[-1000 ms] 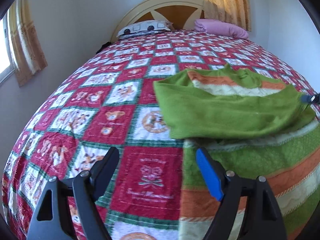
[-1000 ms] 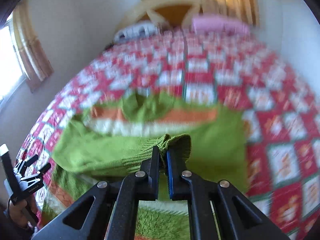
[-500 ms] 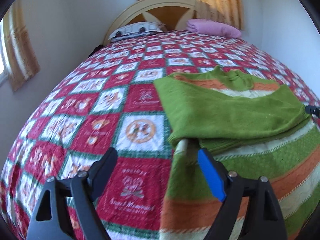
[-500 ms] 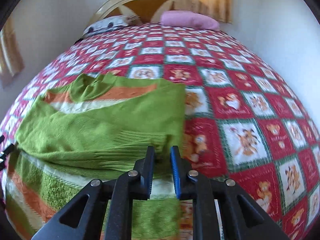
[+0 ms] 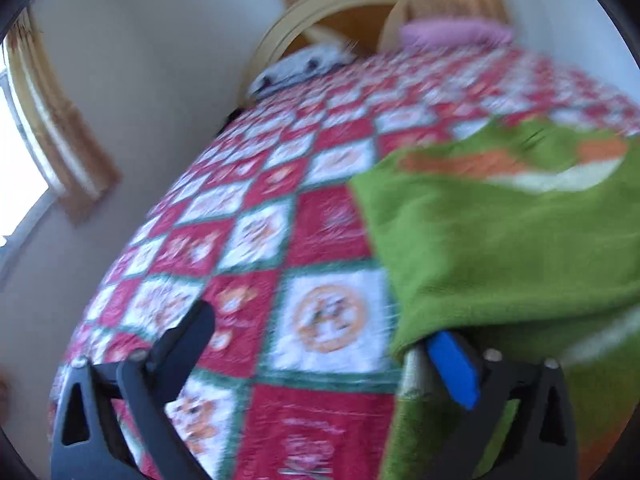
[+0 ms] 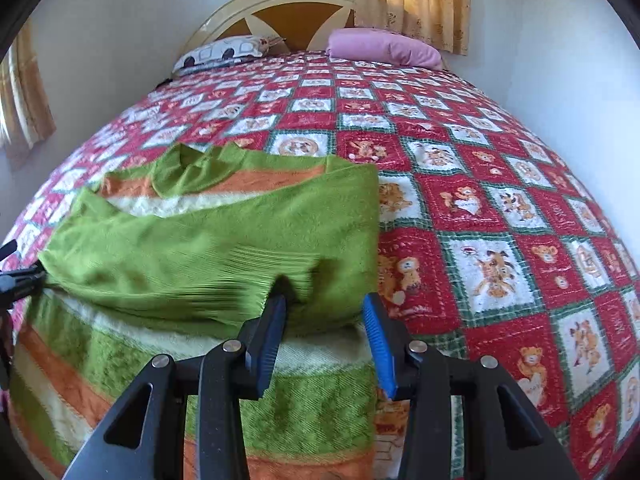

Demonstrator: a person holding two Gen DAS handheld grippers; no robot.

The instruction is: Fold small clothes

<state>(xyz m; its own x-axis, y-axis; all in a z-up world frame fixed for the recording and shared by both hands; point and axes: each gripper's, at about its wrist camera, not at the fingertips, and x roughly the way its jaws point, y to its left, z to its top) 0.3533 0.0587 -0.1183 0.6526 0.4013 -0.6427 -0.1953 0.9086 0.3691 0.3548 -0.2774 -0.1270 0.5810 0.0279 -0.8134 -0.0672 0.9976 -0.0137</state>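
Note:
A green knit sweater [image 6: 224, 236] with orange and cream stripes lies flat on the bed, its sleeves folded across the chest. My right gripper [image 6: 324, 316] hangs just above the ribbed sleeve cuff [image 6: 256, 276]. Its jaws are opening; the cuff sits ahead of them and the pads do not press on it. In the blurred left wrist view my left gripper [image 5: 320, 344] is still opening wide at the left edge of the sweater [image 5: 500, 248]. Only quilt lies between its jaws. The fold of the sleeve hangs over its blue-padded fingertip [image 5: 440, 344]. The left gripper [image 6: 16, 276] also shows at the far left of the right wrist view.
A red and white patchwork quilt [image 6: 480, 208] covers the bed. A patterned pillow [image 6: 224, 54] and a pink pillow [image 6: 384, 46] lie by the headboard [image 6: 296, 8]. Walls run close on both sides, with curtains [image 5: 60, 128] at a window on the left.
My right gripper came down with the sleeve cuff, laid it on the sweater and opened off it. My left gripper moved right to the sweater's edge and opened wider.

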